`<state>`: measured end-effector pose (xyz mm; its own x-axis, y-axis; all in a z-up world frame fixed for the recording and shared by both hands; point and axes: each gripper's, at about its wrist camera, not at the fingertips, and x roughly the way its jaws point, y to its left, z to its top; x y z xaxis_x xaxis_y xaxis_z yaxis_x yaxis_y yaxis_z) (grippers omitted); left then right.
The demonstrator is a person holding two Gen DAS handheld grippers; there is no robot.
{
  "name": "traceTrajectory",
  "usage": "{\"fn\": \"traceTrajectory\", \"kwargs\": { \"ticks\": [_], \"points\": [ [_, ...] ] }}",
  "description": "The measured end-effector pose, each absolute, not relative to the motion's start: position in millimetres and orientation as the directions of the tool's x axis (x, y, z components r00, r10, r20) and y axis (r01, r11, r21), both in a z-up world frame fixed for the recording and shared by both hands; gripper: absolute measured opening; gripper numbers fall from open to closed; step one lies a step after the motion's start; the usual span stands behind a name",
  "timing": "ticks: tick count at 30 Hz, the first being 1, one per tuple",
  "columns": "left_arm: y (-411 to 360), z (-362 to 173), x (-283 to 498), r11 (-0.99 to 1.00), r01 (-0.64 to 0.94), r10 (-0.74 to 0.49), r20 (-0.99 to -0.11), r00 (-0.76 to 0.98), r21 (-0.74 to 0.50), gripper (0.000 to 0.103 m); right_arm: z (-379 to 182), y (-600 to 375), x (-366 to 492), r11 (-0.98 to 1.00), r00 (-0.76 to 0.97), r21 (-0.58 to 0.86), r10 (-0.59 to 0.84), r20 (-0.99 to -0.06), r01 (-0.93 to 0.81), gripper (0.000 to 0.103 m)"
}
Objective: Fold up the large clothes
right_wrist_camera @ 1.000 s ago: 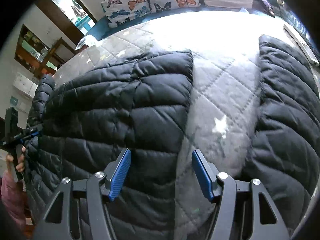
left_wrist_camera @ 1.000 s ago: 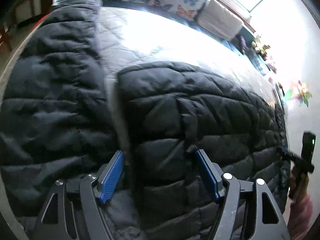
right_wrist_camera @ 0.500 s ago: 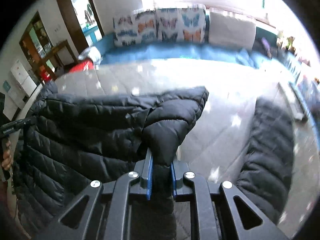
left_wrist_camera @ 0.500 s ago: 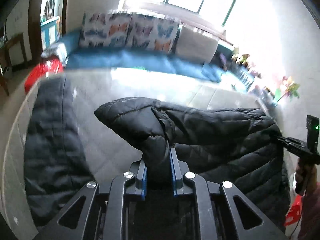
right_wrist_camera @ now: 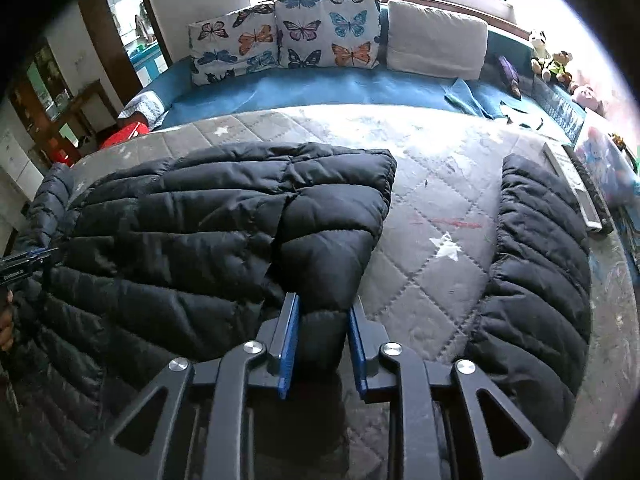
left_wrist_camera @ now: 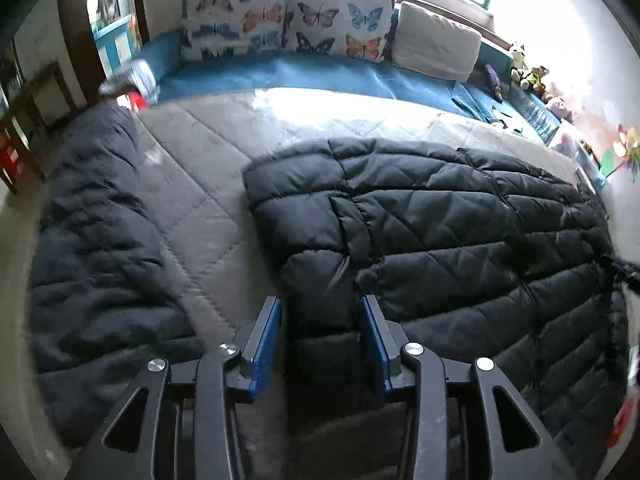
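A black quilted puffer jacket point(left_wrist_camera: 440, 216) lies on a grey quilted mat point(left_wrist_camera: 208, 184), its lower part folded over the body. My left gripper point(left_wrist_camera: 320, 328) has its blue pads apart, with a fold of the jacket's left corner lying loose between them. One sleeve point(left_wrist_camera: 92, 232) lies spread at the left. In the right wrist view the jacket point(right_wrist_camera: 200, 232) fills the left, and my right gripper point(right_wrist_camera: 322, 332) has its pads apart around the folded right corner. The other sleeve point(right_wrist_camera: 536, 272) lies at the right.
A blue sofa point(right_wrist_camera: 360, 84) with butterfly cushions point(right_wrist_camera: 288, 36) and a white pillow point(right_wrist_camera: 436, 44) runs behind the mat. Soft toys point(right_wrist_camera: 552, 64) sit at its right end. A wooden shelf point(right_wrist_camera: 60, 108) stands far left. The other gripper point(right_wrist_camera: 20, 268) shows at the left edge.
Both grippers gripped the jacket's hem corners, lifted and carried them forward over the body. Both have now opened, and the folded corners rest on the jacket.
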<state>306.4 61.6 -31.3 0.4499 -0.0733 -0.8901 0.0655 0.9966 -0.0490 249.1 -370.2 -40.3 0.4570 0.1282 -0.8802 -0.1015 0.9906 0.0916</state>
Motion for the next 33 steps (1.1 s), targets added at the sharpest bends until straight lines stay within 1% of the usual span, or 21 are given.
{"fn": "traceTrajectory", "kwargs": {
  "ticks": [1,2,3,4,6,11,15,17,23,26,28,30,33],
  "points": [
    [58.3,-25.3,297.9,0.997,0.074,-0.043,-0.885,0.464,-0.01,0.048,-32.5,-365.9,241.8,0.991,0.458,0.065,0.113,-0.882,-0.118,0.028],
    [55.2,-18.0,290.3,0.996,0.085,-0.022,-0.876,0.481,0.022,0.05,-26.3,-362.2,235.8,0.989,0.456,0.062,0.118,-0.882,-0.135,0.028],
    [51.1,-8.8,278.7,0.993,0.108,-0.019,-0.864,0.502,0.041,0.054,-20.1,-358.6,229.2,0.986,0.449,0.076,0.137,-0.883,-0.151,0.028],
    [50.1,-3.1,267.1,0.991,0.126,-0.028,-0.86,0.51,0.042,0.059,-15.0,-352.4,222.5,0.981,0.44,0.094,0.16,-0.884,-0.168,0.028],
    [51.3,5.8,242.9,0.987,0.156,-0.053,-0.857,0.512,0.032,0.063,-8.8,-347.7,207.8,0.974,0.429,0.108,0.186,-0.884,-0.199,0.028],
    [39.2,14.8,169.3,0.967,0.254,-0.132,-0.874,0.468,-0.01,0.063,2.6,-320.3,156.7,0.946,0.38,0.104,0.223,-0.898,-0.308,0.028],
    [17.0,12.2,106.0,0.94,0.342,-0.146,-0.879,0.453,0.02,0.063,3.7,-299.8,117.9,0.915,0.32,0.115,0.25,-0.914,-0.387,0.029],
    [7.5,9.6,77.0,0.922,0.386,-0.169,-0.878,0.448,0.02,0.063,-0.6,-285.5,92.5,0.895,0.295,0.112,0.258,-0.92,-0.432,0.029],
    [-37.2,-5.1,3.0,0.863,0.504,-0.274,-0.873,0.404,-0.038,0.063,-21.6,-246.7,30.4,0.816,0.215,0.179,0.345,-0.914,-0.55,0.029],
    [-56.2,-3.3,-27.3,0.838,0.546,-0.303,-0.847,0.436,-0.018,0.063,-39.8,-235.6,2.5,0.776,0.171,0.207,0.375,-0.911,-0.595,0.028],
    [-66.5,-0.6,-42.3,0.828,0.56,-0.315,-0.816,0.484,0.013,0.063,-56.3,-231.6,-11.3,0.774,0.171,0.171,0.339,-0.925,-0.61,0.029],
    [-74.4,-2.3,-50.2,0.824,0.567,-0.333,-0.802,0.496,0.009,0.063,-69.4,-231.3,-21.5,0.771,0.196,0.136,0.322,-0.926,-0.622,0.029],
    [-83.8,-11.3,-61.4,0.804,0.595,-0.358,-0.802,0.477,-0.005,0.062,-67.3,-234.2,-24.8,0.766,0.223,0.111,0.318,-0.921,-0.633,0.029]
  ]
}}
